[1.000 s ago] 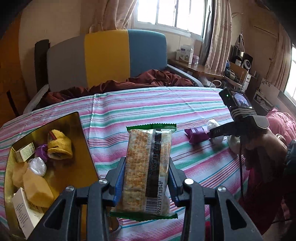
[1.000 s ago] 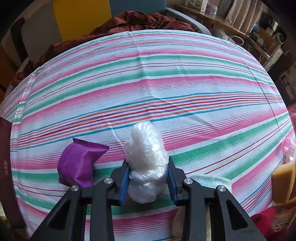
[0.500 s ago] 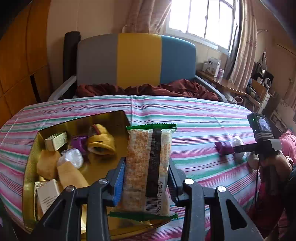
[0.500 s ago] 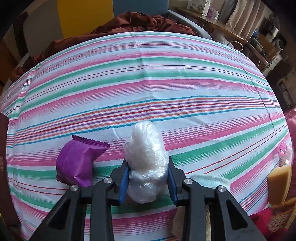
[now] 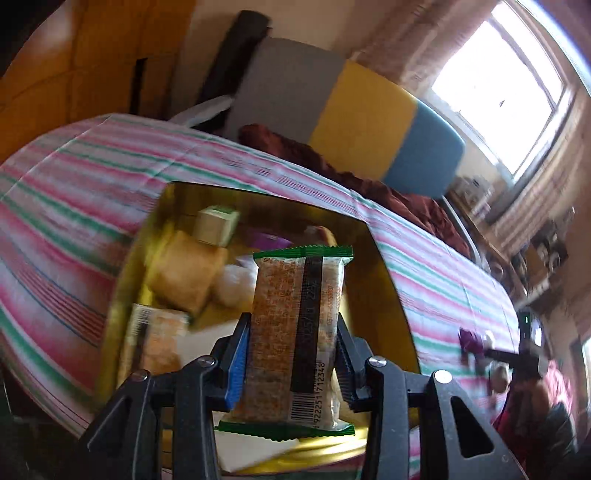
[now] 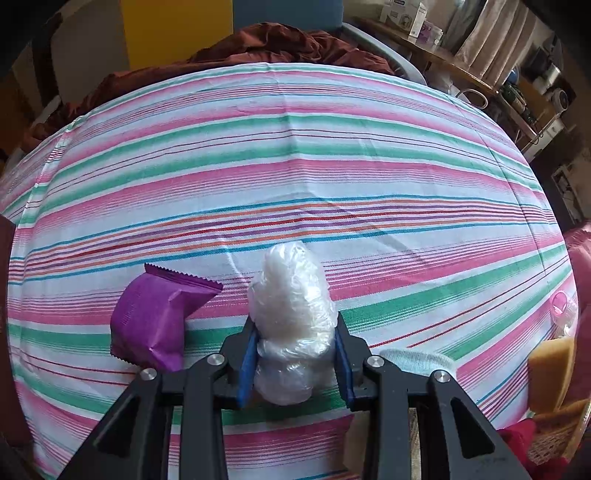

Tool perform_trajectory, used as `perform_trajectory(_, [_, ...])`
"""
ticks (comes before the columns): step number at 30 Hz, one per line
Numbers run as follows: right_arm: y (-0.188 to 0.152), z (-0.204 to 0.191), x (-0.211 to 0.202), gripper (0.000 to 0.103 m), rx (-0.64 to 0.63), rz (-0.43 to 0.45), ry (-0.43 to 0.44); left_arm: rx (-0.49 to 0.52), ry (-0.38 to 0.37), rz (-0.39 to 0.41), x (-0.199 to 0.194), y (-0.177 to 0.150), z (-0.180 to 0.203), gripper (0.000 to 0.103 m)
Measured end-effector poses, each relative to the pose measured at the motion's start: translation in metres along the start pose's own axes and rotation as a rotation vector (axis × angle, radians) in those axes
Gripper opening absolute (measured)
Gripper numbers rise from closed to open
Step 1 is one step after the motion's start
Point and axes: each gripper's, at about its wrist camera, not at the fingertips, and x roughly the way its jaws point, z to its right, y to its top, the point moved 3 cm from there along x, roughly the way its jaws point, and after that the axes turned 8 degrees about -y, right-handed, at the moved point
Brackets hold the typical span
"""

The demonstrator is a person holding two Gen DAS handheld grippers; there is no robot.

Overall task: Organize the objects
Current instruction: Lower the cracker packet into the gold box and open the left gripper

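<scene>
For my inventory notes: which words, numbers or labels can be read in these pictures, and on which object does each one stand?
"922251712348": barcode digits on the cracker packet held in the left gripper.
Other print on its black strip: too blurred to read.
Boxes on the far shelf: too small to read.
Purple packet: no print visible.

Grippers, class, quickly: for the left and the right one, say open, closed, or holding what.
Left gripper: closed on the green-edged snack bar.
Right gripper: closed on the clear plastic-wrapped bundle.
</scene>
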Motion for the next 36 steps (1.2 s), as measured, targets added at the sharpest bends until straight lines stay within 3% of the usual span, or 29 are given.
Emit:
perform_trajectory(4, [-0.001, 0.0, 0.001, 0.036, -0.004, 0.002, -0.001, -0.073, -0.009, -0.003, 0.005, 0.017, -0.018, 0.04])
perform_trajectory(8, [0.0, 0.0, 0.002, 0.036, -0.011, 0.005, -0.006, -0.082, -0.041, -0.001, 0.018, 0.035, -0.011, 0.04])
perform_trajectory(14, [-0.001, -0.001, 0.001, 0.036, -0.013, 0.006, -0.007, -0.076, -0.088, -0.088, 0.059, 0.043, 0.016, 0.04])
perform_trajectory(18, [-0.001, -0.001, 0.001, 0.036, -0.014, 0.006, -0.008, -0.046, 0.015, -0.153, 0.091, 0.03, 0.026, 0.041])
perform_trajectory(21, [-0.001, -0.001, 0.001, 0.036, -0.014, 0.006, -0.007, 0.016, 0.081, -0.158, 0.104, 0.026, 0.032, 0.043])
perform_trajectory(25, [-0.001, -0.001, 0.001, 0.036, -0.013, 0.007, -0.007, 0.063, 0.117, -0.165, 0.109, 0.023, 0.034, 0.045])
perform_trajectory(29, [-0.001, 0.002, 0.003, 0.036, -0.013, 0.007, -0.006, 0.083, 0.115, -0.177, 0.107, 0.023, 0.037, 0.045])
perform_trajectory(33, [-0.001, 0.002, 0.003, 0.036, -0.013, 0.008, -0.006, 0.075, 0.029, -0.177, 0.1, 0.021, 0.042, 0.047])
perform_trajectory(36, [-0.001, 0.002, 0.003, 0.036, -0.014, 0.007, -0.006, 0.094, 0.064, -0.185, 0.105, 0.018, 0.045, 0.047])
